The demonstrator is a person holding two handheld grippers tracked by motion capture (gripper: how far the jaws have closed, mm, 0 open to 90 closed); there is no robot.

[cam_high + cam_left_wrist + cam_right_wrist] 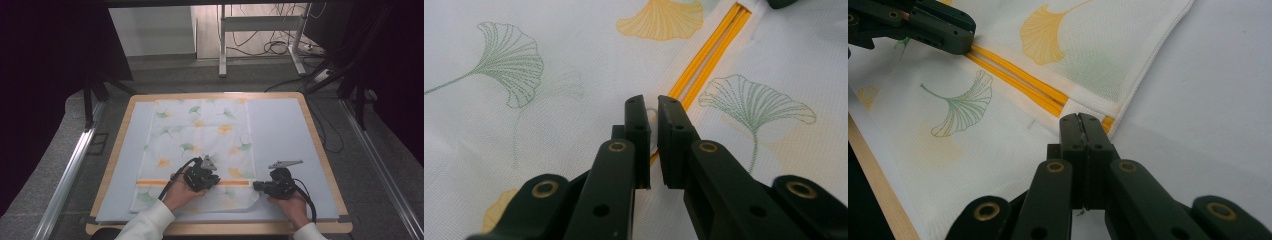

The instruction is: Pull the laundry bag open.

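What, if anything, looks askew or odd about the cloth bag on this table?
Little stands out. The bag lies flat and square on the grey mat. Only its near right corner looks slightly tucked in, beside the right gripper. The left gripper sits over the orange zip.

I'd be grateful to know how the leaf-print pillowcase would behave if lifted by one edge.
The pillowcase is thin woven cloth lying flat, so it would likely drape limply. It looks light. Its zipper edge may stay slightly stiffer.
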